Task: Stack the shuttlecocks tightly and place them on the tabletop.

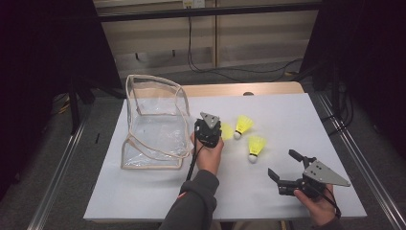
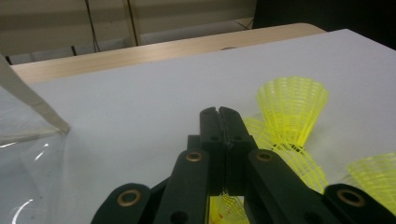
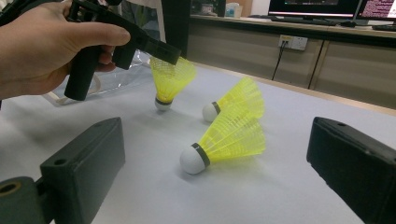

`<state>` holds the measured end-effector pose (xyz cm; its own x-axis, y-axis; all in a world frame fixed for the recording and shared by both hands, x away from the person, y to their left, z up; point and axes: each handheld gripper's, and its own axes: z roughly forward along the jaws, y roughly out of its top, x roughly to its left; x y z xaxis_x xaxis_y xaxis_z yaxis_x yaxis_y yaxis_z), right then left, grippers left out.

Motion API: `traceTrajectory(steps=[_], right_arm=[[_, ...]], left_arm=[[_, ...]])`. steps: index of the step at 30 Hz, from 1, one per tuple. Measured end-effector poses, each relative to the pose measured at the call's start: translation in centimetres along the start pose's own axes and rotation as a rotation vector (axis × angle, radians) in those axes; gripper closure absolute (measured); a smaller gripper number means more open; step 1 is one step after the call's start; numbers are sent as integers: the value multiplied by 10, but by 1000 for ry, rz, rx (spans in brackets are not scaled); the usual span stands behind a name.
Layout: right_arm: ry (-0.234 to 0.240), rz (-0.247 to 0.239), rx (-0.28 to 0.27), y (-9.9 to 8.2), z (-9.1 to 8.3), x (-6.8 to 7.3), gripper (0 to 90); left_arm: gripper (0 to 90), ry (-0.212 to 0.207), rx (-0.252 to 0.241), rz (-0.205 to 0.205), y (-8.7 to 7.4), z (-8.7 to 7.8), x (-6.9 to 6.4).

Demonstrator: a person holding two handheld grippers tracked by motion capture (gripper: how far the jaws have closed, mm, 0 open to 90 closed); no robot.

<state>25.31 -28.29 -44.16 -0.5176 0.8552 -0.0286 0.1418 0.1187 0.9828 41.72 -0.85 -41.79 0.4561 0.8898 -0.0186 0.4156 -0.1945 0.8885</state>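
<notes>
While the left tongs [image 3: 163,52] pinch the rim of a yellow plastic mesh shuttlecock [image 3: 170,79] between closed jaws, that shuttlecock stands nearly upright in the right gripper view: its white cork tip points down and sits at the white counter [image 1: 158,191], and its open skirt points up into the jaws, so its long axis runs close to vertical with a slight lean. In the high view it shows just beside the left tongs [image 1: 216,128], on their right, partly hidden by them.

Two more yellow plastic shuttlecocks lie on their sides nearby. The farther shuttlecock [image 1: 243,126] has its white tip toward the person and its skirt pointing away and to the right. The nearer shuttlecock [image 1: 255,148] lies close in front of the right tongs [image 1: 283,166], tip toward the person and skirt away.

The right tongs stand wide open and hold nothing, resting low over the counter well apart from the left hand [image 1: 209,155].

At the left of the counter stands a clear plastic zip pouch with beige trim [image 1: 153,122], its mouth gaping open; nothing shows inside it.
</notes>
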Motion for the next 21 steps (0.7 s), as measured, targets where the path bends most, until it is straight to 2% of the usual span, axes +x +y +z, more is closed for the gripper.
traceTrajectory(steps=[5,9,15,18,21], right_arm=[[-1,1,1,0,0,0,34],[1,0,-2,0,0,0,34],[4,0,-3,0,0,1,34],[2,-2,-2,0,1,1,34],[0,-2,1,0,1,1,34]], left_arm=[[894,53,11,28,1,-1,3],[894,74,20,30,1,1,7],[893,51,11,20,1,5,6],[888,21,-2,17,1,9,3],[875,1,8,24,2,12,-1]])
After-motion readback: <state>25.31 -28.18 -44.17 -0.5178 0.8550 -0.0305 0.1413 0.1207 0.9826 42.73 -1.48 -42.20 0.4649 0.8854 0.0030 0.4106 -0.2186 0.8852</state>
